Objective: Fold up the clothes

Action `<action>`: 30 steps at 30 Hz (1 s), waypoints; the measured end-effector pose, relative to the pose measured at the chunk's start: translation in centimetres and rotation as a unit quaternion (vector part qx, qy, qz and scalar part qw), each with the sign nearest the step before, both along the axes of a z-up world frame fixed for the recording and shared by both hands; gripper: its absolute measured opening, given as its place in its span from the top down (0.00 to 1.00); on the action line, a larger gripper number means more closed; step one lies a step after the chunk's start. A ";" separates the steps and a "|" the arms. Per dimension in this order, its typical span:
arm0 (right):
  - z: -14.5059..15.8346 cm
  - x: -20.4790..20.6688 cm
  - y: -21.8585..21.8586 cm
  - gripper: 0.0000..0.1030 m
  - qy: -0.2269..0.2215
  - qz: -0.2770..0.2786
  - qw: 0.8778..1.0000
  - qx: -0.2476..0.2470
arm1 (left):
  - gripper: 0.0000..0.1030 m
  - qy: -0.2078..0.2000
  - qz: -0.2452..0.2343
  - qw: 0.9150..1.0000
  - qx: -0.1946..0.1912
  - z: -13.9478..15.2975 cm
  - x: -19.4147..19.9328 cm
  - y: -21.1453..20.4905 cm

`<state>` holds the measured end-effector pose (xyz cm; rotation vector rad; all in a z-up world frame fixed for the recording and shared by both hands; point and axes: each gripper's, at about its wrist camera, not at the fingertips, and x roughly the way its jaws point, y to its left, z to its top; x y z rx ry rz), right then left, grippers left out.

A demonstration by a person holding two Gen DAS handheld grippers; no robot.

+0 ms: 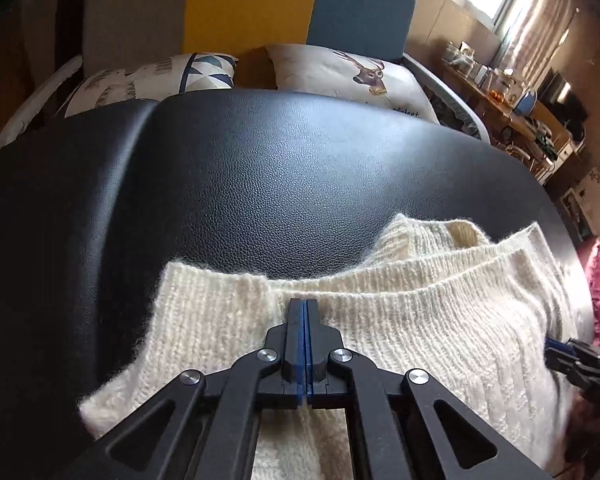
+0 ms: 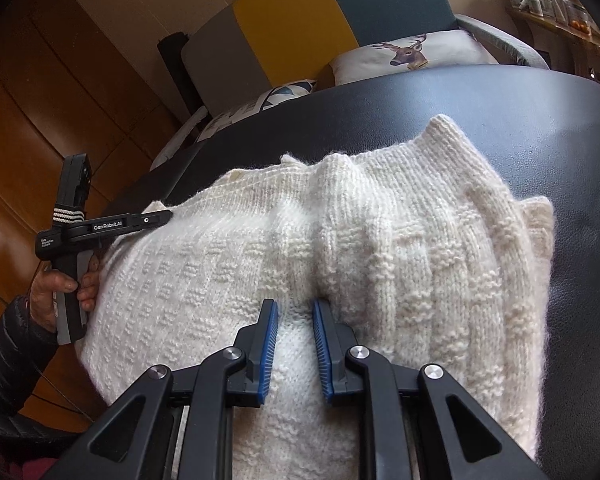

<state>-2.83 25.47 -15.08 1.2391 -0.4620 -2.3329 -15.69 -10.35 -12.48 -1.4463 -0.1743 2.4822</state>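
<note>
One cream knit sweater (image 2: 340, 240), bunched, layered.

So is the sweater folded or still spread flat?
Folded, at least partly: the sweater lies in stacked layers on the black surface, edges overlapping at its far end.

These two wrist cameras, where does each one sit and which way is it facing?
Left wrist: rides the left gripper, jaws together, facing across the cream sweater and black table toward the sofa cushions.
Right wrist: rides the right gripper, jaws apart over the sweater, facing the same sofa; a hand holding the left gripper shows.
Shared: sweater, table, deer cushion, each other's gripper.
</note>
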 end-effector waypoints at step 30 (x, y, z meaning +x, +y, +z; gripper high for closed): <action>-0.3 0.8 4.4 0.72 -0.025 -0.083 0.996 0.006 | 0.35 0.008 0.088 0.980 0.180 1.2 11.1 -14.3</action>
